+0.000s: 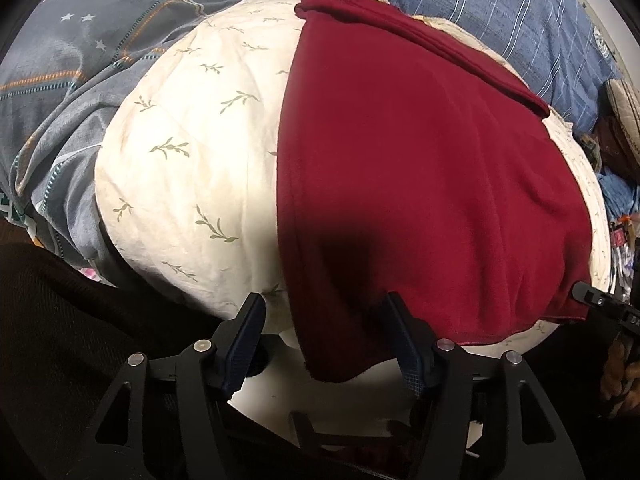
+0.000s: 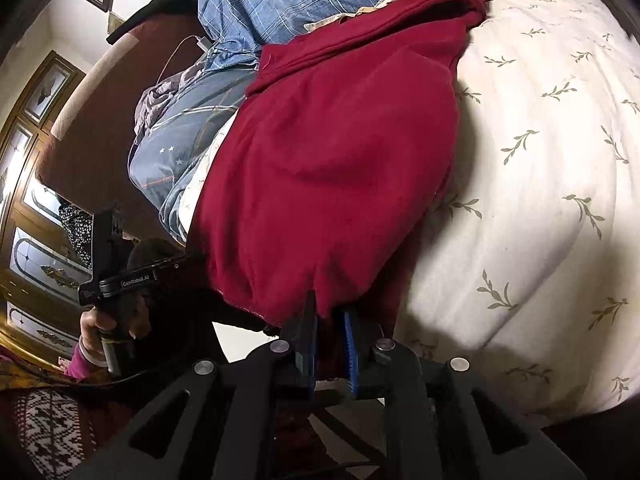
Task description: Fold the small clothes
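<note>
The cream leaf-print quilt [image 1: 180,140] lies bare and open beside the red garment [image 1: 420,180]. Rumpled blue plaid bedding [image 1: 480,12] and grey bedding [image 1: 80,60] crowd the far edges.

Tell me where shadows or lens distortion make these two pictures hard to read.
Left wrist view: a dark shadow covers the red garment near the left gripper, and the cream leaf-print cover bulges from fisheye. Right wrist view: rims curve into black, and the lower left is dim.
</note>
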A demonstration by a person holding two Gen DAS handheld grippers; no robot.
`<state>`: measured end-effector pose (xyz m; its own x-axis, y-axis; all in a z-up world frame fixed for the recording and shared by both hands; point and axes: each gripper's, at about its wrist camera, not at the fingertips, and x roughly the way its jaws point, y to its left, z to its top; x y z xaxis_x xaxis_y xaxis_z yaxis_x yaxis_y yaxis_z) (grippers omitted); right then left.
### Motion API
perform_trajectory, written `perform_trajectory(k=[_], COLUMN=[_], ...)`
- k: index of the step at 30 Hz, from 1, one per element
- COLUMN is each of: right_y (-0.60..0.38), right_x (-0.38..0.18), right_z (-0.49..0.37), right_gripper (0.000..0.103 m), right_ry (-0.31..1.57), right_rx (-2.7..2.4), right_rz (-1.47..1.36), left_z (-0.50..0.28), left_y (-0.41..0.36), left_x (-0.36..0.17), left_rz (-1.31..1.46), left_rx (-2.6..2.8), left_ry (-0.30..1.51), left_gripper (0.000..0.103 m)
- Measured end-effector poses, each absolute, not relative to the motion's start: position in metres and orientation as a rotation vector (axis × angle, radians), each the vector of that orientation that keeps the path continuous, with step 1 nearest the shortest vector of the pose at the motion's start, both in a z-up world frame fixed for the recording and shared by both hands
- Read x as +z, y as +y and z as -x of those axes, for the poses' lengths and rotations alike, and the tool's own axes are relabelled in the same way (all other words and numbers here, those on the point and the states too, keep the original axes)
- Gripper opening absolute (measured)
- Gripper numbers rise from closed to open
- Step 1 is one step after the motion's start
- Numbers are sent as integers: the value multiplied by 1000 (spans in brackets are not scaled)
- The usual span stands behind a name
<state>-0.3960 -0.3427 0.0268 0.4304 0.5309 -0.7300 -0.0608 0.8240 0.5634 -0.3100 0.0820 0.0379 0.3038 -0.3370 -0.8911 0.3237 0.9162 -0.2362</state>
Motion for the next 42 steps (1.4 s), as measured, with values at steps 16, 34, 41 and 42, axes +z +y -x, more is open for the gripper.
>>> perform_trajectory(k=[16, 34, 41, 42], right_y=[-351, -422, -463, -468], right_x=[64, 158, 116, 109], right_z=[388, 228, 139, 128], right_gripper=[8, 5, 5, 5], right_ry=[957, 624, 697, 707], right_rx=[471, 252, 71, 49], right_rz=[-552, -519, -539, -533], left_z=[292, 128, 37, 24], left_y=[90, 2, -48, -52], left_x=[77, 163, 118, 106], left_rz=[128, 152, 198, 206], left_rx=[-567, -575, -498, -485], left_ry=[1094, 787, 820, 843], left_gripper=[8, 8, 8, 8])
